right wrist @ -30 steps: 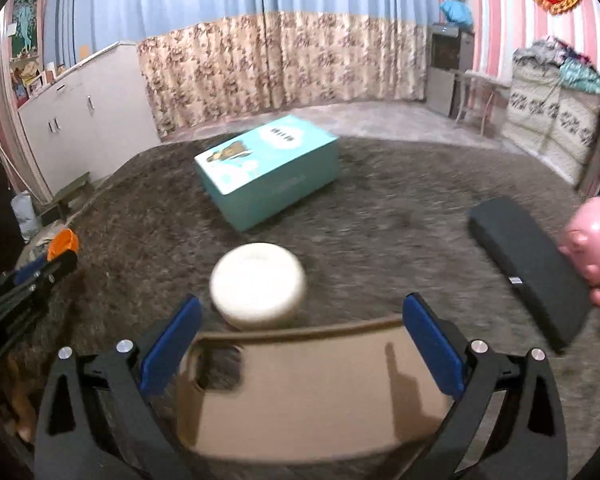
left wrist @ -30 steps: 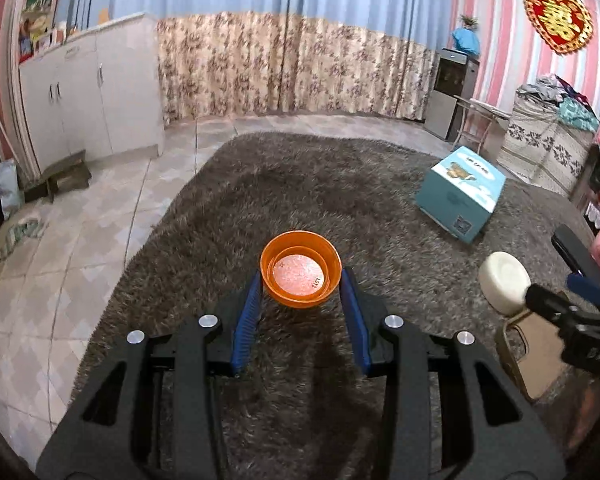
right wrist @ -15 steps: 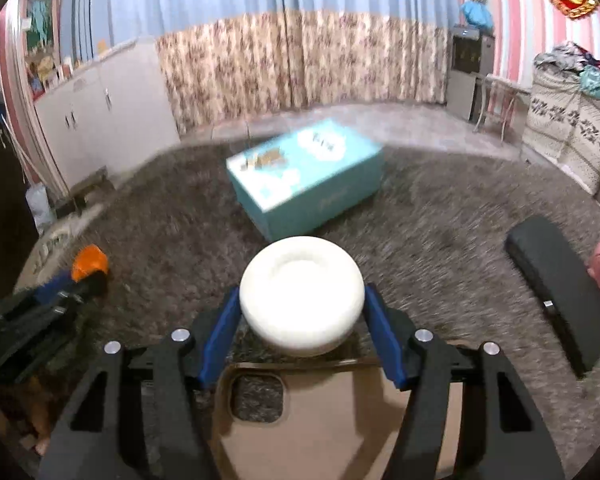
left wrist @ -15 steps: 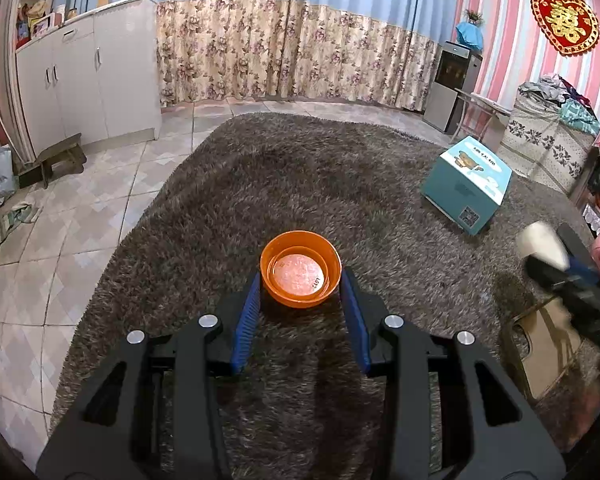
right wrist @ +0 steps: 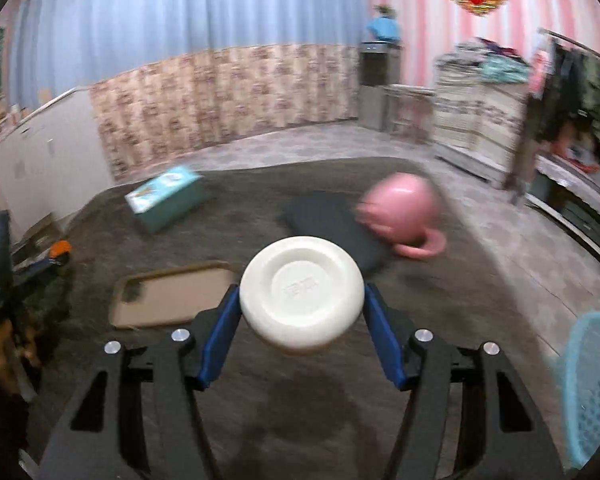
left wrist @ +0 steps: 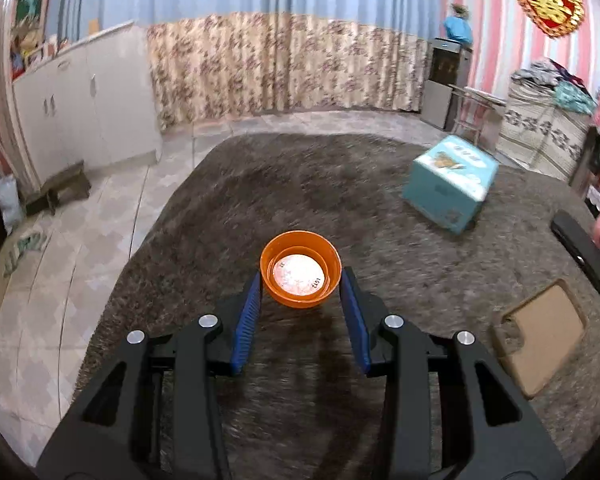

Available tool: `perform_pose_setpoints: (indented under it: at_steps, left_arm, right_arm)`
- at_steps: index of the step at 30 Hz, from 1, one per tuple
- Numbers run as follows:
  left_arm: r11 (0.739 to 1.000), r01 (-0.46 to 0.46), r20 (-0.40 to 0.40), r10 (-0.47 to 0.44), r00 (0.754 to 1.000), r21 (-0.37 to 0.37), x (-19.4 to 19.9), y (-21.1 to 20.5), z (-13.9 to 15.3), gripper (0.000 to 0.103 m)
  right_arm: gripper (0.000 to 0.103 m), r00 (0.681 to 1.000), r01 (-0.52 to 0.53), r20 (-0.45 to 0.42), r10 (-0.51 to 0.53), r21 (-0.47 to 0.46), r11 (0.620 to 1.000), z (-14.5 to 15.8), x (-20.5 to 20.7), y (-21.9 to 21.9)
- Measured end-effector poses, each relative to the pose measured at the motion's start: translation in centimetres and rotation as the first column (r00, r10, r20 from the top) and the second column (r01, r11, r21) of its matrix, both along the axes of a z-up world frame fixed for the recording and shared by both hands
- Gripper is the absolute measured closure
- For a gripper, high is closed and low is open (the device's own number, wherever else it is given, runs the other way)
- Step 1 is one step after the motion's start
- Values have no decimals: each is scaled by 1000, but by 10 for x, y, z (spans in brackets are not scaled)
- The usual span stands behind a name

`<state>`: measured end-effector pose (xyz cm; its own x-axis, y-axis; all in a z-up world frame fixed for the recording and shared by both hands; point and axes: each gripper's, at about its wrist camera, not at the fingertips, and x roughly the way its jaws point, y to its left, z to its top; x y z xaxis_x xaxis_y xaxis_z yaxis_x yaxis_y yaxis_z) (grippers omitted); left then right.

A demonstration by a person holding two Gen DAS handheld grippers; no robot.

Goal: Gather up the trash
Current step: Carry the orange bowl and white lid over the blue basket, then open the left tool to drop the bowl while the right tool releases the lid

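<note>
My left claw (left wrist: 300,280) grips an orange cup (left wrist: 300,271) above the rug (left wrist: 300,184) — my right claw (right wrist: 302,312) pinches a white lid (right wrist: 302,304).

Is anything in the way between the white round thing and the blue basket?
Nothing visible is. The right hand-held gripper holds the white disc above the carpet, and the blue basket sits low at the right edge. Only bare carpet shows between them; the pink mug lies farther back.
</note>
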<state>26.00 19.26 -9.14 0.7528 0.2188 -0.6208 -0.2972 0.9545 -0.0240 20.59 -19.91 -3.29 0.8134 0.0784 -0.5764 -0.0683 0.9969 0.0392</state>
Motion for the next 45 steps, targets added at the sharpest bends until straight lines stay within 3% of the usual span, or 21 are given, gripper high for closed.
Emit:
perform_pose_setpoints:
  at_steps: [6, 11, 17, 22, 26, 33, 45]
  left_arm:
    - [994, 104, 48, -103, 994, -27, -7, -55, 30, 64]
    - [974, 225, 76, -222, 972, -29, -13, -119, 50, 64]
    - [932, 362, 87, -358, 929, -25, -19, -197, 59, 64]
    - [883, 469, 91, -465, 881, -32, -23, -268, 60, 64]
    - [836, 549, 87, -545, 834, -24, -23, -327, 56, 64]
    - [723, 690, 102, -685, 721, -21, -33, -438, 50, 64]
    - [543, 839, 78, -836, 543, -13, -57, -559, 23, 64]
  right_arm:
    - [42, 983, 177, 41, -177, 12, 984, 12, -33, -85]
    - [42, 959, 270, 86, -272, 32, 962, 24, -61, -135]
    - [42, 912, 395, 99, -398, 45, 917, 24, -93, -195]
    - [42, 860, 500, 82, -504, 65, 864, 13, -110, -247]
    - [42, 839, 539, 39, -542, 73, 839, -5, -111, -275]
    - [42, 792, 606, 16, -610, 94, 790, -16, -122, -322]
    - [42, 720, 692, -37, -693, 103, 714, -35, -136, -375]
